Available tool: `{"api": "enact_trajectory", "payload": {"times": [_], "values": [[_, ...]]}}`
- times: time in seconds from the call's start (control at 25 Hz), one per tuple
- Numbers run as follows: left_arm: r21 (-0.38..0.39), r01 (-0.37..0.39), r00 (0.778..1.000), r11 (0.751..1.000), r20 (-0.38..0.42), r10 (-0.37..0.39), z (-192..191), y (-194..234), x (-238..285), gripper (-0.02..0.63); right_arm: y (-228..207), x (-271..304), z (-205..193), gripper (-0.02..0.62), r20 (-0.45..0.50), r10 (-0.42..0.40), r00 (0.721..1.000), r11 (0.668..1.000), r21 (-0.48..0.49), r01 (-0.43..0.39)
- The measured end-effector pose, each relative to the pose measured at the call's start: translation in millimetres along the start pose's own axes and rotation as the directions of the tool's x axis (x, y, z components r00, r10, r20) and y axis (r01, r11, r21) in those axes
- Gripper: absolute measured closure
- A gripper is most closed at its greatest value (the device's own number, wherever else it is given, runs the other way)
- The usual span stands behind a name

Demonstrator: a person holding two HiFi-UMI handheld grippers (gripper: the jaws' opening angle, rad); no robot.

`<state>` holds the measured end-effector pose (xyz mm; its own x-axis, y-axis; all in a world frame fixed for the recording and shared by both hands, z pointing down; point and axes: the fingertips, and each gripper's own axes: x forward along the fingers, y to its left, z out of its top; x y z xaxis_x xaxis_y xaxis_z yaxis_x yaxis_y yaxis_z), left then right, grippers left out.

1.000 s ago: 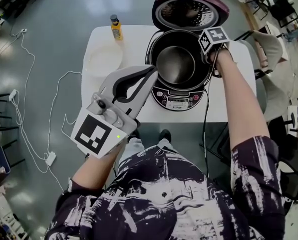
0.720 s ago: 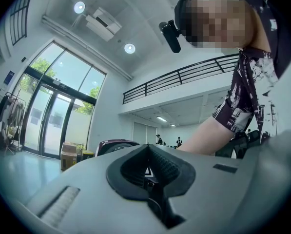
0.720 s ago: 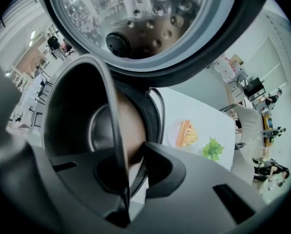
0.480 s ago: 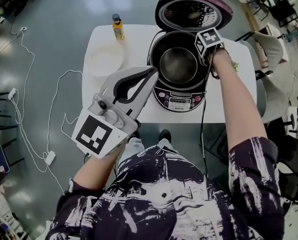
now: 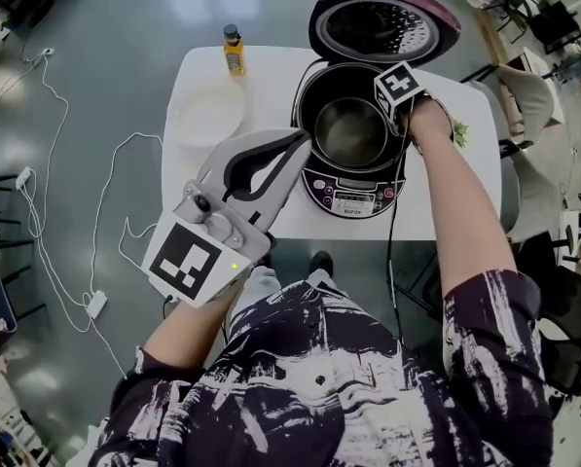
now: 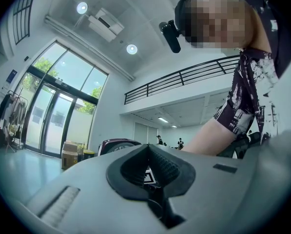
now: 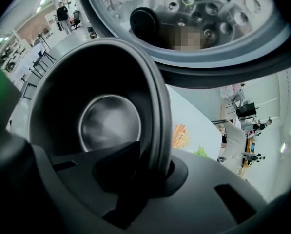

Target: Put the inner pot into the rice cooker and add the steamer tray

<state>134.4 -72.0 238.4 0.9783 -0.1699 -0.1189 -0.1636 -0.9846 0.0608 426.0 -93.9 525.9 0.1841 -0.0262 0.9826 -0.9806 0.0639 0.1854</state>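
Currently the right gripper point(image 7: 154, 172) is closed on the right-hand rim of the inner pot point(image 5: 351, 129), with one jaw inside the wall and one outside, pointing steeply down. The pot sits inside the rice cooker point(image 5: 353, 195) under the raised lid point(image 5: 382, 25), and as far as I can judge it is fully seated. I assess the first step as all but complete, with only the release outstanding.

The left gripper point(image 5: 298, 141) has its jaws together on nothing. It hovers over the front of the table point(image 5: 271, 95) with its tips aimed at the cooker.

Governing relation for the next step: the white round steamer tray point(image 5: 207, 115) lies flat at the table's left, apart from the cooker, beyond and to the left of the left tips. The left gripper is the nearer one; the right would have to cross over the open pot. The tray is round, so no long axis dictates the approach, and a rim grip at its near edge appears suitable.
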Motion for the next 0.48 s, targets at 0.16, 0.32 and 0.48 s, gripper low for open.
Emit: {"api": "enact_trajectory", "payload": {"times": [0.16, 0.32, 0.48], "values": [[-0.001, 0.0, 1.0, 1.0, 0.001, 0.0, -1.1, -0.5, 0.4, 0.601, 0.1, 4.9, -3.9, 0.557, -0.018, -0.026, 0.999, 0.999, -0.041, 0.025], [-0.006, 0.002, 1.0, 1.0, 0.001, -0.002, -1.2, -2.7, 1.6, 0.601, 0.0, 6.3, -7.4, 0.552, -0.018, -0.027, 0.999, 0.999, -0.03, 0.026], [-0.009, 0.008, 1.0, 1.0, 0.0, -0.008, 1.7, -2.7, 0.7, 0.601, 2.0, 4.3, -8.7, 0.549, -0.018, 0.002, 1.0, 1.0, -0.004, -0.002]]}}
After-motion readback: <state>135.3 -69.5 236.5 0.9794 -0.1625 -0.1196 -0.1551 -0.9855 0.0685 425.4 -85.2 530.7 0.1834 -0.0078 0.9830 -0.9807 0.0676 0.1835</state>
